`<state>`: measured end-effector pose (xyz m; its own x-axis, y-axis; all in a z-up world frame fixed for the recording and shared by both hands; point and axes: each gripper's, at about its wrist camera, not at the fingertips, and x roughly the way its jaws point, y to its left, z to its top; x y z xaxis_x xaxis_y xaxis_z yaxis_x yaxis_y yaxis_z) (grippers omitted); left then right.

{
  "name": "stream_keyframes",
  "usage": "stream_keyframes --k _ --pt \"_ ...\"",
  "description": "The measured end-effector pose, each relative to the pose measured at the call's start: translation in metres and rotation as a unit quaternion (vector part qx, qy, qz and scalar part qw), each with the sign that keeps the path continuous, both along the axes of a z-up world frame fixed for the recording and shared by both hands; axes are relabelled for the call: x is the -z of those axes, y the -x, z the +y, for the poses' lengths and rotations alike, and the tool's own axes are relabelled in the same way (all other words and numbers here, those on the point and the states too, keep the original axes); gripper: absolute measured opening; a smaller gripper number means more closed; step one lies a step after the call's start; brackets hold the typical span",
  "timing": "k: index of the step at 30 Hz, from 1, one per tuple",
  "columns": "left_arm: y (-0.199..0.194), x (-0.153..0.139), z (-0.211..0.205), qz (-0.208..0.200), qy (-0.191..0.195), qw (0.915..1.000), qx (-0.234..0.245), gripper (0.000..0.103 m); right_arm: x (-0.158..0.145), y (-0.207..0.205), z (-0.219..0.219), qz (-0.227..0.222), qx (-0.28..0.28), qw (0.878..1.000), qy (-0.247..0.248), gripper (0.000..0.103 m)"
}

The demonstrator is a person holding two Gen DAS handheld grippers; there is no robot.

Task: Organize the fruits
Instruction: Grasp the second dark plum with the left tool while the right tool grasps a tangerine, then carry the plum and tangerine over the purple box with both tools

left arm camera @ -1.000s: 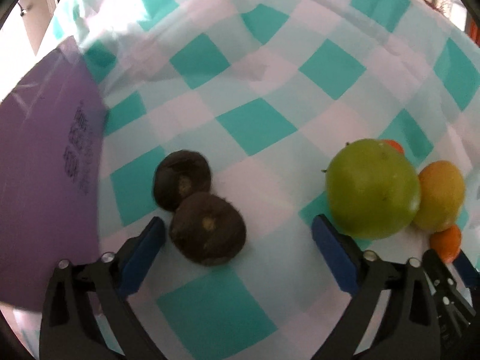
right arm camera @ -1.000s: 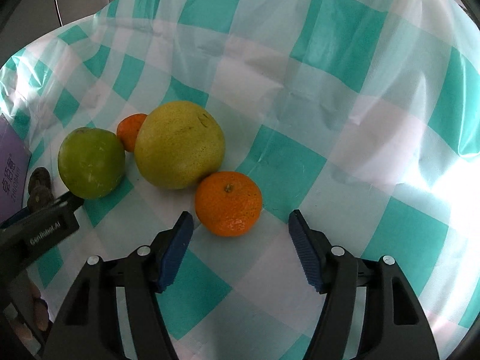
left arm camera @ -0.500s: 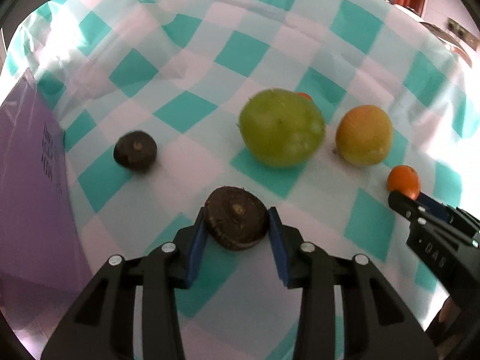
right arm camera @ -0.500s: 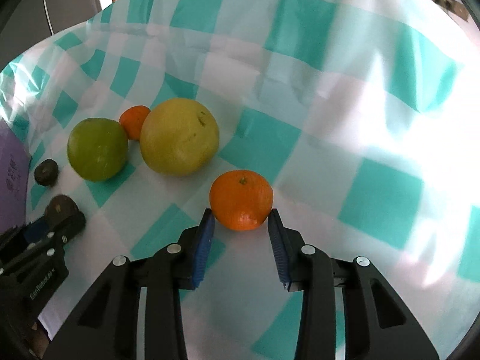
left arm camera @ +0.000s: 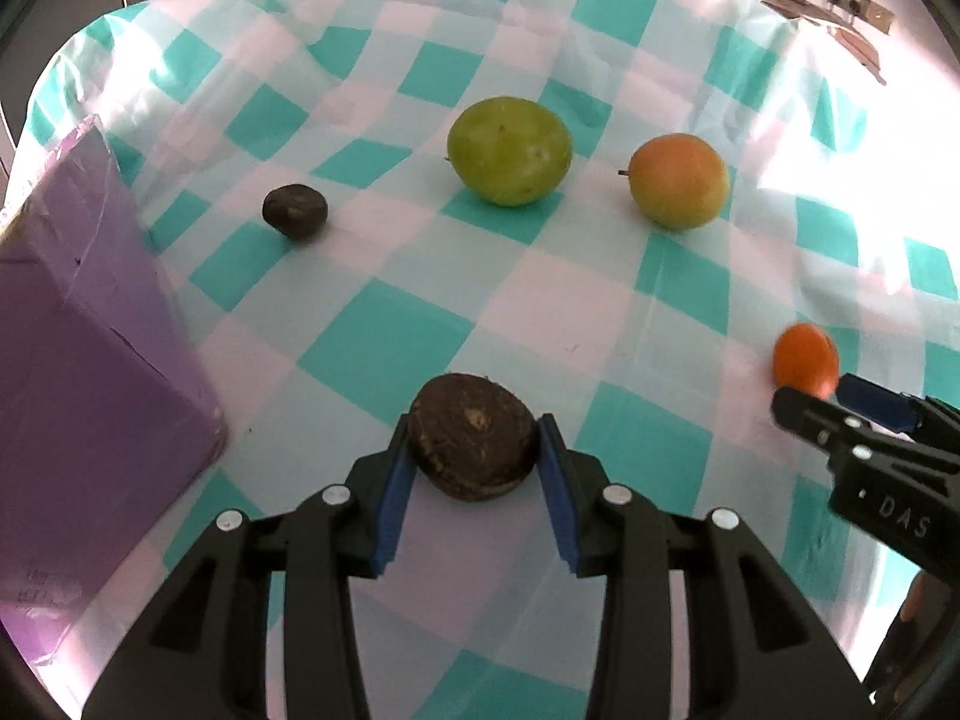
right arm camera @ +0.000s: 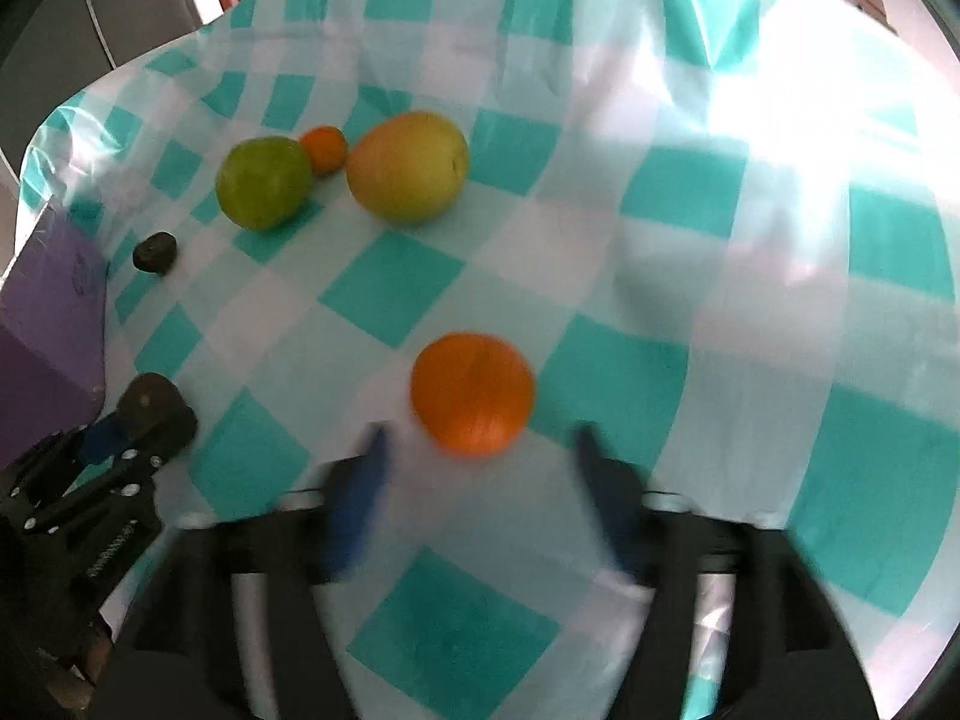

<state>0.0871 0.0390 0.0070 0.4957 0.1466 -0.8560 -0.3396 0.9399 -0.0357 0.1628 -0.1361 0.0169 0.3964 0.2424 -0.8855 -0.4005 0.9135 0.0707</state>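
The left gripper [left arm camera: 474, 447] pinches a brown fruit [left arm camera: 474, 444], jaws easing apart, just right of the purple box [left arm camera: 90, 360]. The right gripper [right arm camera: 480, 456] is spreading, pads clear of the orange [right arm camera: 473, 393] between them. Beyond the box sit a green fruit [left arm camera: 509, 150], a yellow fruit [left arm camera: 678, 180] and a second brown one [left arm camera: 295, 211].

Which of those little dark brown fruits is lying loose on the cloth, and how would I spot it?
Start at the purple box. Just past its far corner, on the checked cloth, lies the loose dark brown fruit. Its neighbour, the green fruit, is much bigger.
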Motion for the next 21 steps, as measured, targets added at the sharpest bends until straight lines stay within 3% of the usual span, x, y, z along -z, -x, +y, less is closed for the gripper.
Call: stream_keyframes --k 4,6,7,8,10,21 --pt "-0.007 0.006 0.001 -0.005 -0.016 0.9999 -0.003 0.067 0.004 -0.007 0.007 -0.002 -0.003 1.000 0.008 0.070" --pt "-0.012 0.008 0.001 -0.008 -0.021 0.9997 -0.002 0.070 0.006 -0.008 0.019 -0.010 -0.018 0.999 0.033 0.053" --pt "-0.012 0.008 0.001 -0.009 -0.021 0.9997 -0.001 0.069 0.006 -0.009 0.025 -0.019 -0.030 0.999 0.040 0.046" --pt "-0.011 0.008 0.001 -0.010 -0.022 0.9997 0.002 0.061 0.005 -0.006 0.030 -0.022 -0.039 0.998 0.043 0.040" --pt "-0.008 0.005 0.000 -0.017 -0.024 0.9994 0.016 0.041 0.002 0.001 0.035 -0.027 -0.041 0.997 0.058 0.040" --pt "0.029 -0.013 -0.010 -0.006 -0.016 0.9972 0.073 0.040 -0.029 0.063 -0.003 -0.008 -0.010 1.000 0.024 0.040"
